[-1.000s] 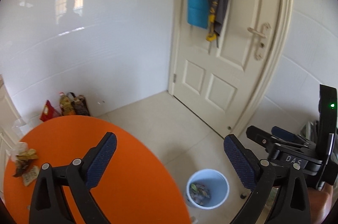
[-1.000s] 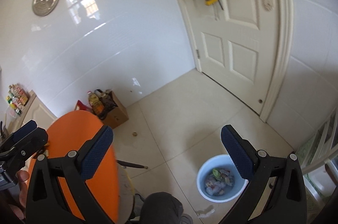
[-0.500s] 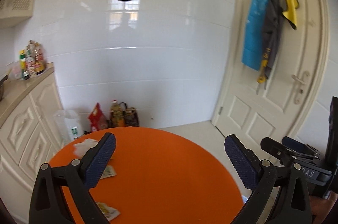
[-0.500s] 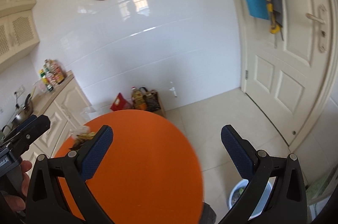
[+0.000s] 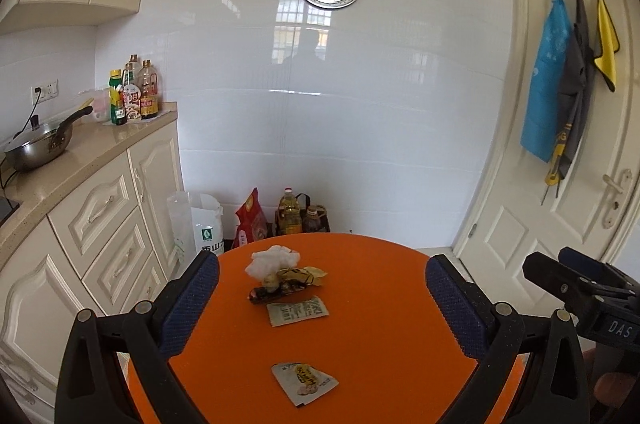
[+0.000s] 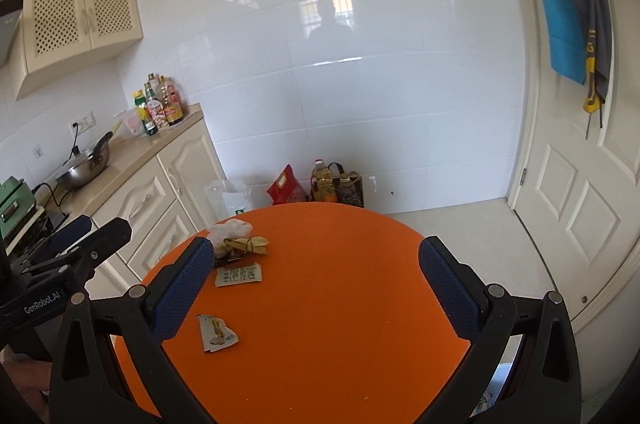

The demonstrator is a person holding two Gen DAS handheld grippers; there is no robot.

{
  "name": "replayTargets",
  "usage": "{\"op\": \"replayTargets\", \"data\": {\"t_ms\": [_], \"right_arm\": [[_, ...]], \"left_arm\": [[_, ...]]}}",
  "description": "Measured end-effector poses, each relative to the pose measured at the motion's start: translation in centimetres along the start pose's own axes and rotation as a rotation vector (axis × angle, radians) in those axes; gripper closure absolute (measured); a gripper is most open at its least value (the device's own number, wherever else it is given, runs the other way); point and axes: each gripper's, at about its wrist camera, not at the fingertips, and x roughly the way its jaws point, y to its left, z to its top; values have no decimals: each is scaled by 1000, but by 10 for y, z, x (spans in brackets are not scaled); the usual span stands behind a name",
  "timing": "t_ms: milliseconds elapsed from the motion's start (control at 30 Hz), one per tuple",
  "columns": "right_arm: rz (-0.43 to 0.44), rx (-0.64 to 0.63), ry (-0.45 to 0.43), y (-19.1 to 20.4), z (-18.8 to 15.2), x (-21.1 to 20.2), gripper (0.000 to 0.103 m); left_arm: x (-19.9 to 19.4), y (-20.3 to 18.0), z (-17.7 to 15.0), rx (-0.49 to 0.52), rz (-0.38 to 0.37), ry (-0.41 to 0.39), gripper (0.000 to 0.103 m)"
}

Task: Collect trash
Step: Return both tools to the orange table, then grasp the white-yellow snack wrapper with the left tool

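Observation:
A round orange table (image 5: 380,324) carries trash: a crumpled white tissue (image 5: 272,260), a dark and yellow wrapper (image 5: 286,282), a white sachet (image 5: 298,310) and a torn packet (image 5: 304,382) nearest me. The same pieces show in the right wrist view, the tissue (image 6: 232,228), wrapper (image 6: 244,246), sachet (image 6: 239,275) and packet (image 6: 216,333). My left gripper (image 5: 320,304) is open and empty above the table's near side. My right gripper (image 6: 316,290) is open and empty over the table, right of the trash.
Cream kitchen cabinets (image 5: 100,224) with a pan (image 5: 38,142) and bottles (image 5: 134,92) stand on the left. Bags and oil bottles (image 5: 288,216) sit on the floor by the white wall. A white door (image 5: 568,184) with hanging cloths is on the right.
Both grippers have swung left from the floor bin and door to face the table. The trash on the table now lies in front of them. Both stayed open.

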Motion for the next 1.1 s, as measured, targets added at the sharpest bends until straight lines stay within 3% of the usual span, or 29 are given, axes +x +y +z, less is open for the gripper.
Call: {"op": "replayTargets", "data": {"t_ms": [133, 267, 667, 767, 833, 967, 1033, 1100], "right_arm": [[-1, -23, 5, 10, -8, 5, 0], [0, -23, 25, 9, -16, 13, 0], [-41, 9, 107, -13, -30, 44, 0], [-46, 17, 126, -16, -34, 54, 0], [-48, 21, 139, -17, -35, 60, 0], [-42, 19, 162, -17, -39, 71, 0], [-38, 15, 173, -15, -41, 77, 0], [-34, 10, 188, -13, -43, 84, 0]], "left_arm": [[-5, 4, -22, 16, 22, 19, 1], [11, 0, -47, 46, 29, 89, 1], [136, -8, -83, 85, 23, 375, 2], [164, -9, -86, 94, -27, 436, 6], [185, -10, -84, 98, -61, 480, 22], [204, -21, -80, 147, -36, 460, 30], [213, -21, -75, 129, -27, 451, 52], [221, -19, -72, 105, -37, 451, 65]]}}
